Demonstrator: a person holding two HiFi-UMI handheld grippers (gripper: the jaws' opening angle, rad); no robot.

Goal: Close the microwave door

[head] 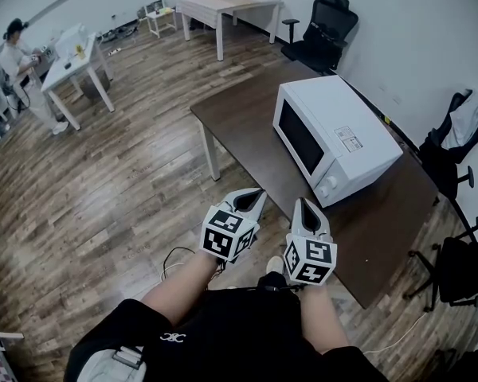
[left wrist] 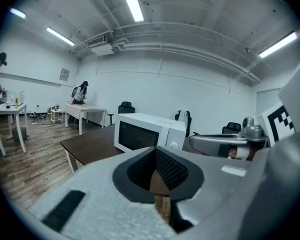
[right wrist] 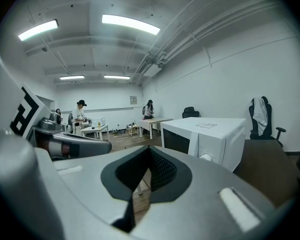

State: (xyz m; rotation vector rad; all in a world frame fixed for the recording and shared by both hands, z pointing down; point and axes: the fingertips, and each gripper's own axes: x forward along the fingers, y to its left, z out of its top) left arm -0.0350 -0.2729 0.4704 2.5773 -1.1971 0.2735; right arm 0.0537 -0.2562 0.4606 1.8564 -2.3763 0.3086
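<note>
One closed microwave (head: 334, 138) on one table (head: 239, 118); left gripper (head: 256, 195) and right gripper (head: 305, 206), two, fingers (left wrist: 172, 169) pressed together.

No legible text anywhere; small label (head: 348, 138) atop the white microwave (head: 319, 161) indecipherable at this size.

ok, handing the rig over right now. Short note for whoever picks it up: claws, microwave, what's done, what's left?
Left claw: shut, empty, held by the near edge of the table, touching nothing.
Right claw: shut, empty, beside the left one, pointed at the microwave.
Microwave: on the table, with its front facing the open room.
Door: sits flush with the front, so it looks closed.
Done: the door closing looks complete.
Left: nothing that shows; perhaps a check that it latched.
</note>
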